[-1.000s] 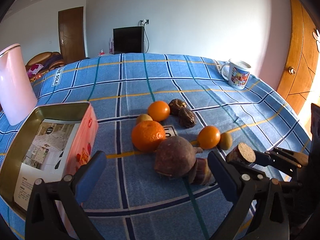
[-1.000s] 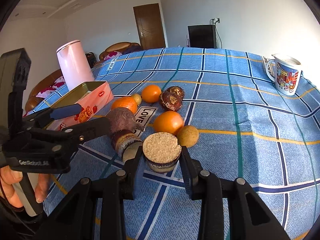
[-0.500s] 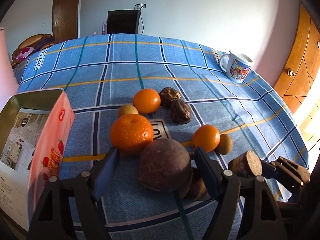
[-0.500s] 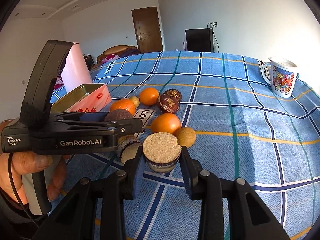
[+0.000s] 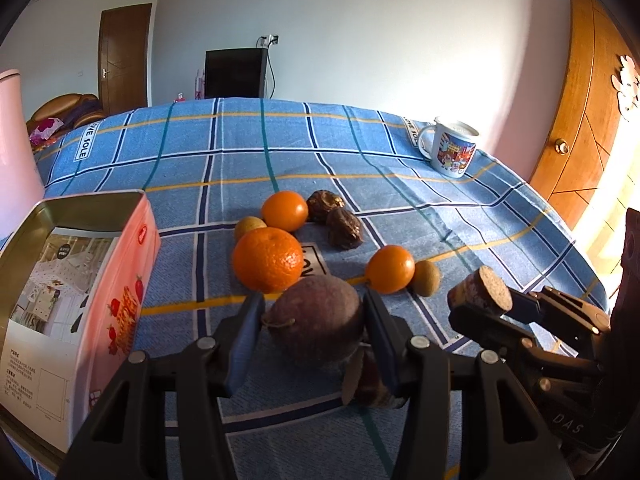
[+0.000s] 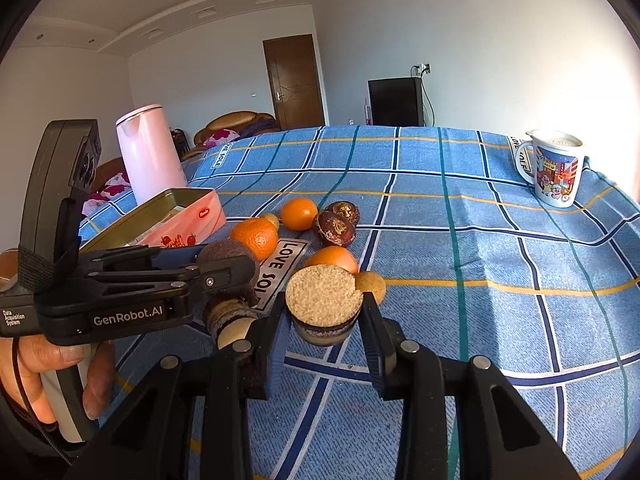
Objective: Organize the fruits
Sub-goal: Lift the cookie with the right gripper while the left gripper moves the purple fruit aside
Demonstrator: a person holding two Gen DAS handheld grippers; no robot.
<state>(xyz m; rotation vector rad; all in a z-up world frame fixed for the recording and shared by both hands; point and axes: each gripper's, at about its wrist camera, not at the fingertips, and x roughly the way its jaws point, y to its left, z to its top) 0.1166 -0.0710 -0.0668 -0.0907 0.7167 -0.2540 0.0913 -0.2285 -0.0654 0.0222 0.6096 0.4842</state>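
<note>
Both tongs hold fruit above a blue plaid desk [image 5: 240,152].

The pink tin [image 5: 76,292] stands open at the desk's left side, with a pink kettle [image 6: 150,152] behind it and a mug [image 6: 554,172] at the far right corner. Right of the tin the left tongs [image 5: 314,324] are closed on a round brown fruit [image 5: 316,322]. Just beyond that fruit lies a big orange [image 5: 268,260], with two smaller oranges [image 5: 285,211] and [image 5: 390,269], two dark wrinkled fruits [image 5: 344,229] and two small tan fruits [image 5: 426,278] around it. A cut fruit [image 6: 228,318] lies on the cloth below the left tongs. Farther right of the tin, the right tongs [image 6: 323,318] clamp a fruit half [image 6: 323,304], cut face up.
</note>
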